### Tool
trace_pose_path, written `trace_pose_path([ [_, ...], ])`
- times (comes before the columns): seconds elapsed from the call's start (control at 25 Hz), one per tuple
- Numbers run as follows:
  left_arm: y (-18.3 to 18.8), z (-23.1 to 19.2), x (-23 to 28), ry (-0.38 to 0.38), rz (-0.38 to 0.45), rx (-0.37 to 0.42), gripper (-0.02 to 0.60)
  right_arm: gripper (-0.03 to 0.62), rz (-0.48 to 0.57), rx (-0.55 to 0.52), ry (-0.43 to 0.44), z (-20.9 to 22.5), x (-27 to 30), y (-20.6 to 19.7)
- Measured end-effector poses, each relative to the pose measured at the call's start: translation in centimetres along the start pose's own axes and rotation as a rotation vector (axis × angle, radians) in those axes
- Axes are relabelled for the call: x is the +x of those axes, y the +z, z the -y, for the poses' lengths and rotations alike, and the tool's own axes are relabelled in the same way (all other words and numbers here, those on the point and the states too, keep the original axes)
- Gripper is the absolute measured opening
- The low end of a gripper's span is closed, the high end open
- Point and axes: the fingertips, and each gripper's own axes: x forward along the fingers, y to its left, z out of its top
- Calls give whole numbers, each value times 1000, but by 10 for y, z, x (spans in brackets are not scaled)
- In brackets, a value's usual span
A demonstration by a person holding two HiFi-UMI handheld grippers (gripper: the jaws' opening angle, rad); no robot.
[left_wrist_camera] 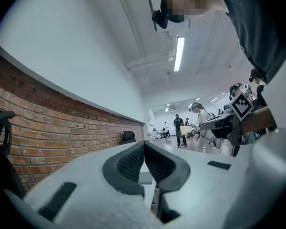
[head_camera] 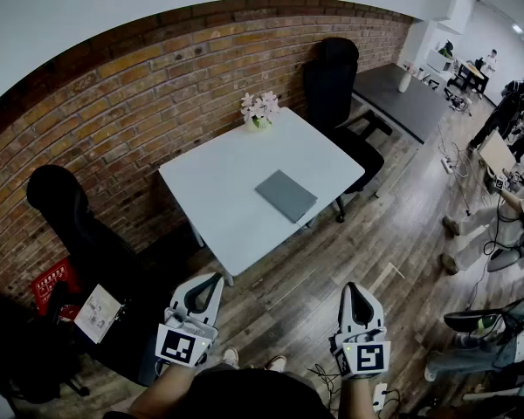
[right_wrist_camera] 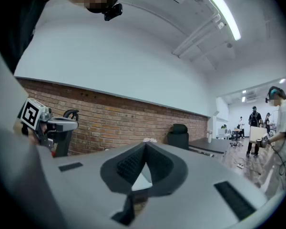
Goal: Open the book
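White table [head_camera: 218, 195] bears a closed grey book [head_camera: 286, 195]; left claw [head_camera: 211, 280] and right claw [head_camera: 355, 288] both pinched together.

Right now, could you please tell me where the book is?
In the head view, the grey book lies closed on the white table, toward its right side, with pink flowers beyond it.

White table [head_camera: 231, 190] with grey book [head_camera: 286, 195], flowers [head_camera: 259, 109]

book [head_camera: 286, 195] on table [head_camera: 211, 201] | flowers [head_camera: 259, 110] at far edge | chair [head_camera: 332, 77] behind
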Motion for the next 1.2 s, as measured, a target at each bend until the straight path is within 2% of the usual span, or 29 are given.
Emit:
trace_pose_path([
  [0.44, -4, 15, 21, -7, -15, -15, 25, 11, -37, 31, -10, 20, 2, -6],
  [0.76, -1, 43, 37, -3, 23, 70, 25, 11, 6, 96, 25, 58, -13, -17],
  [1.0, -3, 78, 48, 19, 26, 53, 26, 11, -5, 87, 28, 91, -33, -31],
  [1.2, -20, 101, 53, 11, -12, 39, 26, 11, -57, 120, -8, 113, -44, -47],
])
